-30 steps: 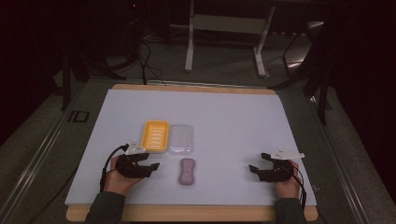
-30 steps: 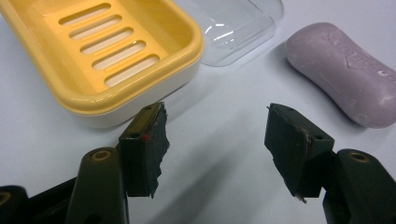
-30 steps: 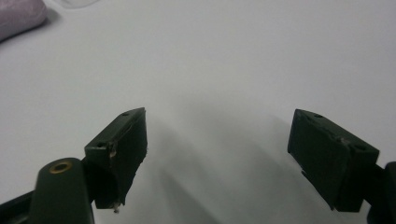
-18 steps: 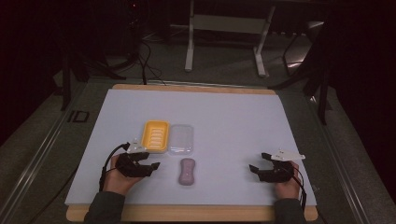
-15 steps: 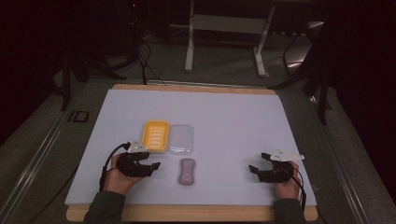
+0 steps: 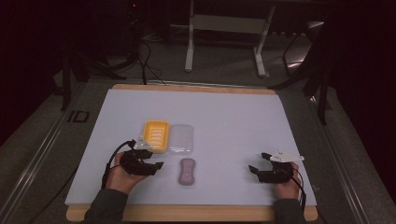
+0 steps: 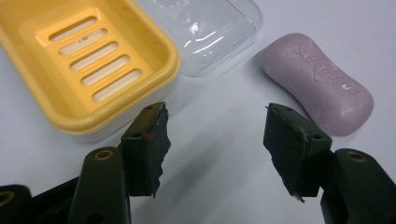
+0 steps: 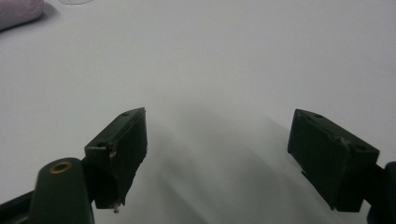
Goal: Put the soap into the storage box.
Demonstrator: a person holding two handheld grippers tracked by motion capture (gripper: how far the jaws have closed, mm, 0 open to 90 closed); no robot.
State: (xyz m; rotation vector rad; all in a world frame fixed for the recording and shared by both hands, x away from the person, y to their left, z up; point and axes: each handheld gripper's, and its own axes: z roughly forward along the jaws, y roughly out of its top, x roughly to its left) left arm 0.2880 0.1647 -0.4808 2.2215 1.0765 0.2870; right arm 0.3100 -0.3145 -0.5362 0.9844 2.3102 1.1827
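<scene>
L gripper (image 7: 215,140) jaws spread, empty, btwn dish (image 7: 88,60) & soap (image 7: 317,84). R gripper (image 8: 219,154) jaws spread over bare surface (image 8: 233,56).

The right gripper (image 8: 217,149) stood with jaws apart over the white mat (image 8: 243,56); purple soap (image 8: 18,11) lay at the far-left corner.

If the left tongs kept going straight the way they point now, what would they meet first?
Probably the gap between things: the left tongs stand open over bare mat, with the yellow soap dish ahead to one side and the purple soap bar to the other. Straight on lies the clear lid, though depth is unclear.
</scene>
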